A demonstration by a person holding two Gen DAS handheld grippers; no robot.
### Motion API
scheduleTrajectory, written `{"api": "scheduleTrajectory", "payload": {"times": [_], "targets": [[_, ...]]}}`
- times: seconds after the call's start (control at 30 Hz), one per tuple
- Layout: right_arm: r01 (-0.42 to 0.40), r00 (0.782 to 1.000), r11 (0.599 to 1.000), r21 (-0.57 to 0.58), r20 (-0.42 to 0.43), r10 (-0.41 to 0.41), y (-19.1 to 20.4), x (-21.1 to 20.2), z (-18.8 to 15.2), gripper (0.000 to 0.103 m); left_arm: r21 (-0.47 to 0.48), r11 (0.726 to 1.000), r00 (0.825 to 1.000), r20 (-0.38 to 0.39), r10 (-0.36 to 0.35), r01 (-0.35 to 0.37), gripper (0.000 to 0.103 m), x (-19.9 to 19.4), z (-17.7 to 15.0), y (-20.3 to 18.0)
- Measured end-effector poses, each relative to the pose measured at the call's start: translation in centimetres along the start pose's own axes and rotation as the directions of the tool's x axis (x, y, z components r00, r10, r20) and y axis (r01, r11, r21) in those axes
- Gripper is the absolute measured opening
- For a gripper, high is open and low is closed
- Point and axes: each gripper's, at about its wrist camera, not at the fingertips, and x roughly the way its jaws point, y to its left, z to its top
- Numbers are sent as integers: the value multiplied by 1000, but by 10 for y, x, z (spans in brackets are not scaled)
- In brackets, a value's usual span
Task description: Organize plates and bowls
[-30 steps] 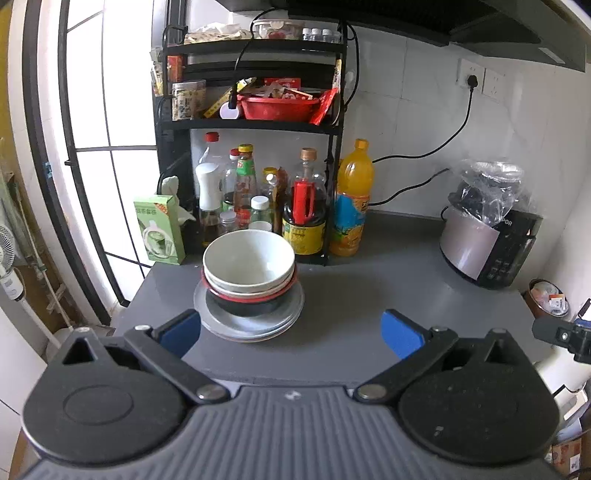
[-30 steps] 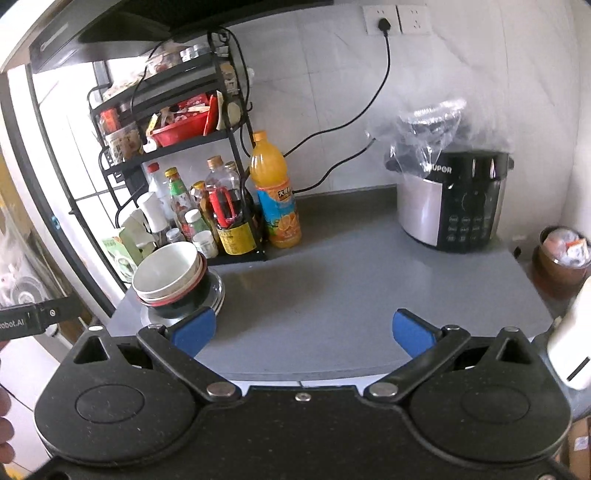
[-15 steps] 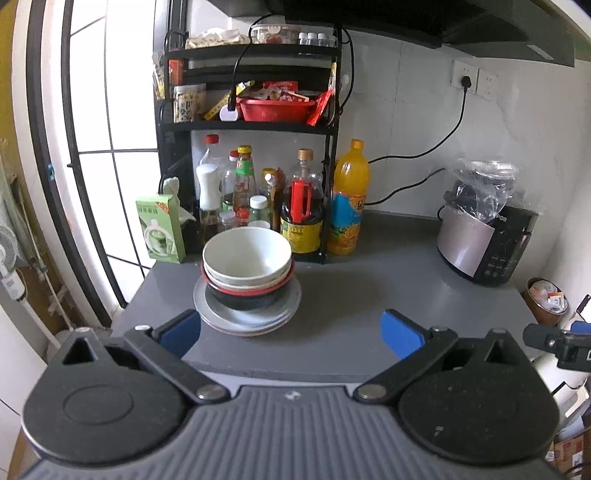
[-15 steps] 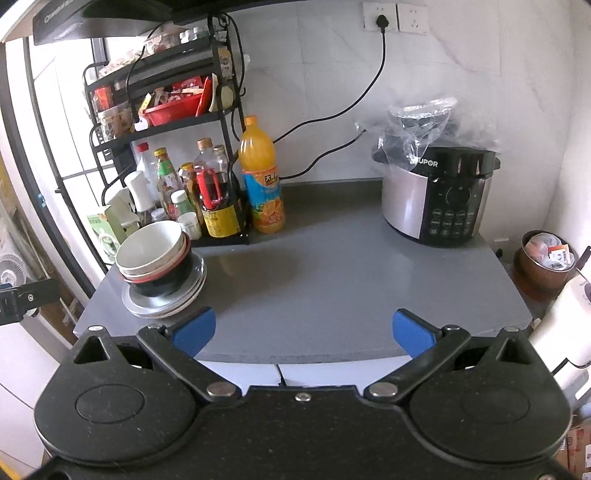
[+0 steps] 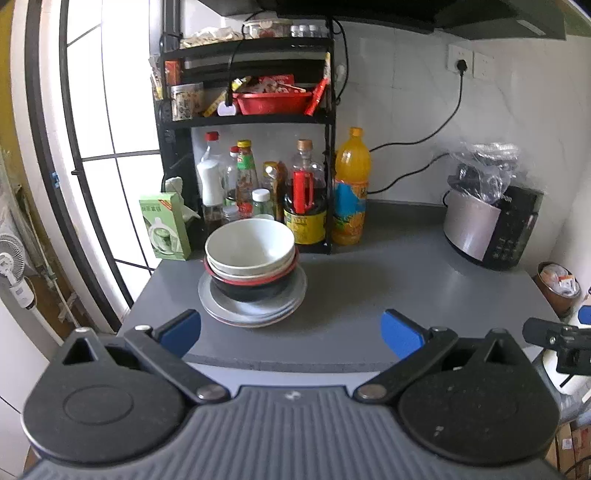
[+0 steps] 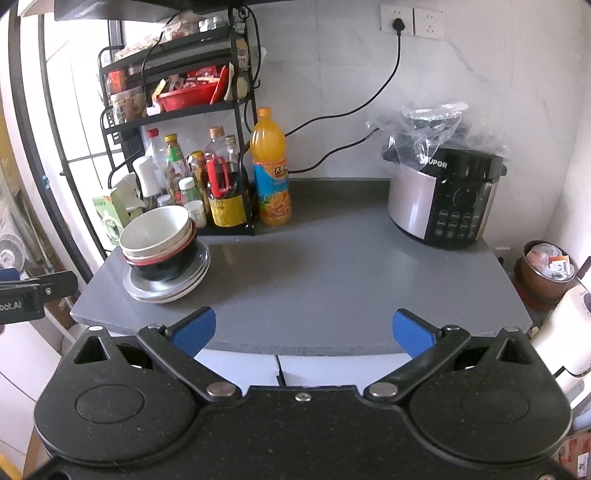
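While held back from the front edge of the grey countertop (image 5: pixel 369 280), left gripper (image 5: pixel 291 330) with jaws spread wide, nothing between the blue pads (image 5: pixel 400 332). Right gripper (image 6: pixel 301 332) likewise spread wide and empty, also short of the counter edge.

Stack of bowls and plates at the left end of the countertop, ahead of the left gripper's left finger:
- Bottom: grey plates (image 5: pixel 255 310), nested flat; exact count not readable.
- Middle: black bowl with red rim (image 5: pixel 251 288), seated on the plates.
- Top: white bowls (image 5: pixel 249 245), nested, slightly tilted, upright and open upward.

In the right wrist view, same stack (image 6: pixel 162 258) at far left, well apart from the right gripper.

Directly behind the stack: black wire rack (image 5: pixel 247 118) with condiment bottles (image 5: pixel 245 177) on the lower level and a red basket (image 5: pixel 273 101) above. Orange drink bottle (image 5: pixel 351 188) just beside the rack's right post. Green carton (image 5: pixel 164 227) left of the stack. Rice cooker (image 6: pixel 447 199) at the right rear of the counter, plastic bag (image 6: pixel 432 129) on top, cord running to the wall socket (image 6: pixel 397 20).
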Motion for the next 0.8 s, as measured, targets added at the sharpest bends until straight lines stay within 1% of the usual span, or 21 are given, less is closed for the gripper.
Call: {"api": "scheduleTrajectory", "payload": {"times": [0.1,0.17,0.47,0.57,0.67,0.8], "targets": [[4,1000,1000,0,-4,-4,-1,0,-2,103,27,1000,1000,4,8,-8,103,2,-4,-7],[10,1000,1000,-5,-3,-11,-1,1,-2,103,33,999,1000,4,-6,6,103,3,-6,-9],[35,999,999,-6,3,-35,-6,1,-2,103,29,999,1000,1,-19,19,103,6,-9,-14],[35,999,999,-9,3,-35,-6,1,-2,103,33,999,1000,-1,-6,6,103,7,-9,-14],[30,1000,1000,-6,8,-30,-6,1,-1,103,21,1000,1000,-5,-14,14,103,8,-8,-13],[29,1000,1000,4,6,-29,-7,3,0,103,24,1000,1000,-2,-4,4,103,8,-7,-12]]}}
